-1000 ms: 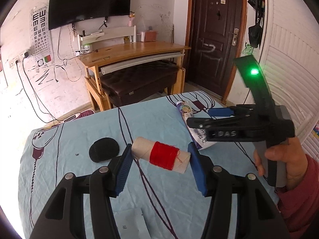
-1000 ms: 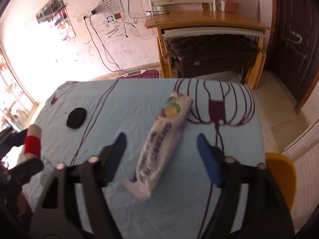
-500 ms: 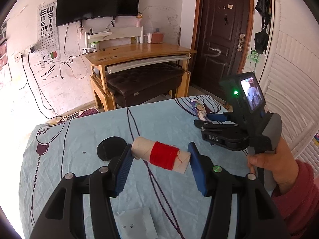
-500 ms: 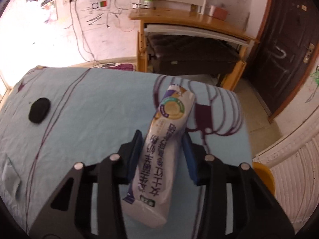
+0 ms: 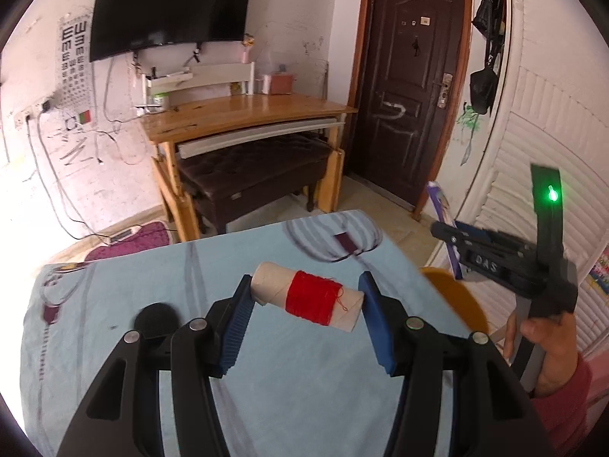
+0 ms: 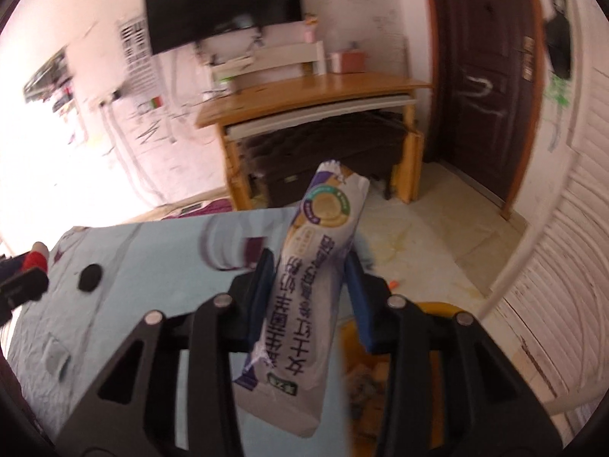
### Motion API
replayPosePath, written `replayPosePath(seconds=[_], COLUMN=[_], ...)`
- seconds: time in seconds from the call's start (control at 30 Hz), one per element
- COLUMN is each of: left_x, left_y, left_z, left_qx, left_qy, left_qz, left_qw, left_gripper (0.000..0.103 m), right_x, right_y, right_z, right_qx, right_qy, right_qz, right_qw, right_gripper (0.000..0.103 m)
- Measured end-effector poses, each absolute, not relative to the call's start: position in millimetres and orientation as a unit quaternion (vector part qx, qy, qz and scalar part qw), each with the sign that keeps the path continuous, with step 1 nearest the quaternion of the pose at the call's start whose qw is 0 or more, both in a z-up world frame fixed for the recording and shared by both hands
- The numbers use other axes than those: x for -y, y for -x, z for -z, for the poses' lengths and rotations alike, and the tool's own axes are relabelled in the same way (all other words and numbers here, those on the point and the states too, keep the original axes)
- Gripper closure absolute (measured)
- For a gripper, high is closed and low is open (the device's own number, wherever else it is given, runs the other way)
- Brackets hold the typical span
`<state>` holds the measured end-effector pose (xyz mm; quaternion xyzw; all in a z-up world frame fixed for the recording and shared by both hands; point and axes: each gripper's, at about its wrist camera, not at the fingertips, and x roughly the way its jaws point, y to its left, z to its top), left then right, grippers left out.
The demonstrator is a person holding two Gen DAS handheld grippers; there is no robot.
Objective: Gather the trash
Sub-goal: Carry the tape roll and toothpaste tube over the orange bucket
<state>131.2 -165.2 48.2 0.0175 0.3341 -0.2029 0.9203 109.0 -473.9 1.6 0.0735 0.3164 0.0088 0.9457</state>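
left gripper (image 5: pixel 304 304) fingers clamp red-thread spool (image 5: pixel 309 301) | above blue tablecloth (image 5: pixel 297 381) | black disc (image 5: pixel 156 318) left

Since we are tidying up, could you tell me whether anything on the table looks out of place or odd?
A black round pad lies loose on the blue tablecloth, beside the left hand-held gripper, which holds a cardboard spool of red thread. Otherwise nothing looks spilled or broken, though the right wrist view is blurred.

Beige spool (image 5: pixel 304 297), red thread; white-purple wrapper (image 6: pixel 304 304); pale-blue tablecloth (image 5: pixel 266 381), maroon line pattern.
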Motion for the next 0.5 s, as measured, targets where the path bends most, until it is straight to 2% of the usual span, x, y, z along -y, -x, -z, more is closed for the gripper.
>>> replayPosePath(seconds=[0.5], left_x=[325.0], left_y=[-167.1], left_z=[-12.3], left_qx=[-0.425], left_qy=[-0.043], left_qz=[0.278], left_qw=[0.86], left_gripper=[0.052], right_x=[560.3], right_y=[-99.2], right_z=[69.5], right_qx=[-0.347], right_qy=[-0.141], right_qz=[0.039], right_qw=[0.926], right_gripper=[0.066])
